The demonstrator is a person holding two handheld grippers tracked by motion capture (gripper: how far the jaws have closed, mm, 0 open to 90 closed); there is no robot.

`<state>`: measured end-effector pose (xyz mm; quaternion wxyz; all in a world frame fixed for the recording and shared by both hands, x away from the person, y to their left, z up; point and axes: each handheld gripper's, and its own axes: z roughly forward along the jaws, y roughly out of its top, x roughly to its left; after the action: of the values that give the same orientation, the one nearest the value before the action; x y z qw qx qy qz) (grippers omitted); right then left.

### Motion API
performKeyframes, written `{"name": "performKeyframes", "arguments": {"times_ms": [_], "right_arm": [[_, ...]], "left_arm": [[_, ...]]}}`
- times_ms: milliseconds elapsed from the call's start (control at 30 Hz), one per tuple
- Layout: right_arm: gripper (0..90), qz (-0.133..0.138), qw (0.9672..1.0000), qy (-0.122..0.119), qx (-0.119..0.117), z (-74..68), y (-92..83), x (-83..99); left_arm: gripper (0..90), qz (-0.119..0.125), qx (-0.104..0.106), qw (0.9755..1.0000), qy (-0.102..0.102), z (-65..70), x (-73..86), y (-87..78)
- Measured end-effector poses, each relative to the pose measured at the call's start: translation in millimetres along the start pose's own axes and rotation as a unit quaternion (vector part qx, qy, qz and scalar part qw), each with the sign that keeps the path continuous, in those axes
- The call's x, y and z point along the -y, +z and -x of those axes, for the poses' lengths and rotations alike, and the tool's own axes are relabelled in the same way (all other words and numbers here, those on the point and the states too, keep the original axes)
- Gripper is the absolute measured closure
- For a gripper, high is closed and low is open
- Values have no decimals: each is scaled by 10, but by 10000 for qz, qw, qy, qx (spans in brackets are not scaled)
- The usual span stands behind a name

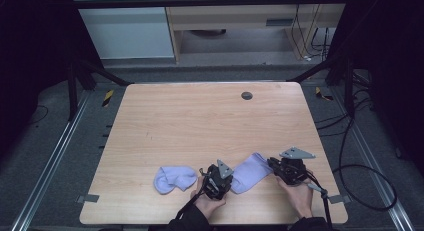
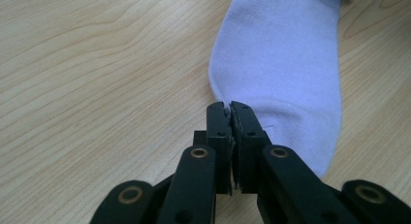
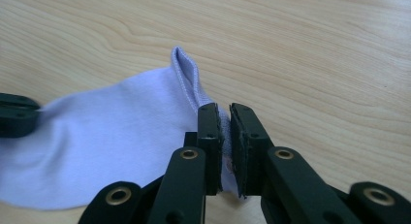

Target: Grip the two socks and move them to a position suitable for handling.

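Crumpled pale lilac sock (image 1: 174, 178) left of the flat pale lilac sock (image 1: 251, 172), toe or cuff hard to make out. Left gripper (image 1: 223, 183) clamped on the flat sock's near end, pinched edge hidden between the jaws. Right gripper (image 3: 226, 112) clamped on its ribbed cuff, fabric taut on the light wooden table (image 1: 200, 116).

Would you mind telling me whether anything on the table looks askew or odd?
Nothing is damaged or spilled. The left sock lies crumpled and curled, while the right sock is stretched flat between the left gripper and right gripper, its cuff edge standing up beside the right jaws.
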<state>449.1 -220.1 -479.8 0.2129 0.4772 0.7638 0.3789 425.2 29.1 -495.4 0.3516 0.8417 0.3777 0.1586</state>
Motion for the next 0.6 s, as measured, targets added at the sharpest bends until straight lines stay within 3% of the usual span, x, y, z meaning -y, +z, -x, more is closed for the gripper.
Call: {"name": "performKeyframes", "arguments": {"times_ms": [133,333,433,600], "right_arm": [[807,-177,9995,-121,211,45,125,-34],[702,-10,9992,-213,353,81,102,-46],[666,68,9994,-108,310,150,33,-42],[672,-227,9996,7,152,212,17,29]], "left_arm": [[837,-15,-26,10000,4,-12,-2,-5],[726,85,-86,9999,-85,-31,-13,-30],[659,107,-105,9998,-130,-50,-23,-71],[637,22,-85,9998,-150,-45,-22,-64]]}}
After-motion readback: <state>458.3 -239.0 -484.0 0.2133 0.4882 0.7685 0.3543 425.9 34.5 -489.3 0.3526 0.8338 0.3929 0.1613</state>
